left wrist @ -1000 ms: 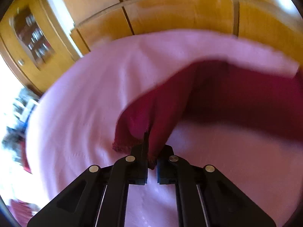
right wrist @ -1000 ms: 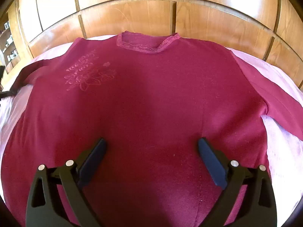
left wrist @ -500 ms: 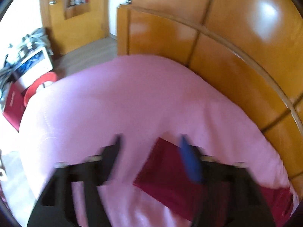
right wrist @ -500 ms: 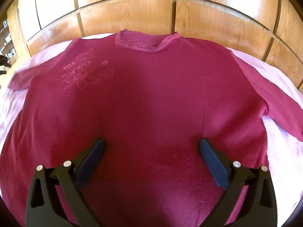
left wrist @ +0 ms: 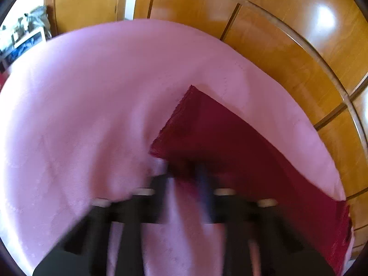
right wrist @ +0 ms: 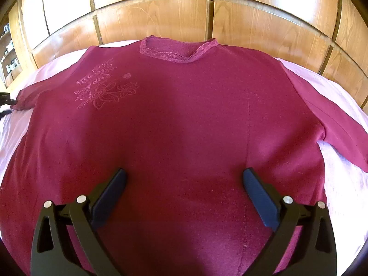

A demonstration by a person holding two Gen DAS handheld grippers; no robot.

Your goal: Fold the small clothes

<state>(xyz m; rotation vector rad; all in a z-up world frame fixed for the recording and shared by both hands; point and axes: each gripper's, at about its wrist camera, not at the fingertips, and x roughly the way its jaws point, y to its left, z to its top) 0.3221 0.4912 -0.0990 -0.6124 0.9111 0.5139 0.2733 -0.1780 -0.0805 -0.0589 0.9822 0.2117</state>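
Maroon cloth fills most of the right wrist view: a long-sleeved top (right wrist: 179,124) lies spread flat, front up, on a pale pink bedsheet (right wrist: 340,96), its lace-trimmed neckline (right wrist: 177,53) at the far side against the wooden panelled wall (right wrist: 156,20). A tone-on-tone floral embroidery (right wrist: 103,87) sits on the chest, left of centre. The right sleeve (right wrist: 333,119) runs out toward the right edge of the bed, and the left sleeve (right wrist: 30,95) stretches to the far left, where a dark bit of the other tool shows at the frame's edge. The right gripper (right wrist: 181,184) hovers over the lower middle of the top with its jaws spread wide and nothing between them. In the left wrist view the left gripper (left wrist: 184,170) is smeared by motion blur; its fingers (left wrist: 204,184) stand fairly close together right at the near corner of the left sleeve's cuff (left wrist: 174,124), but I cannot tell whether they pinch the fabric or are merely beside it. That sleeve lies flat on the sheet, running from the cuff back toward the right. Beyond the bed, at the far left, stands a cluttered shelf (left wrist: 25,34).
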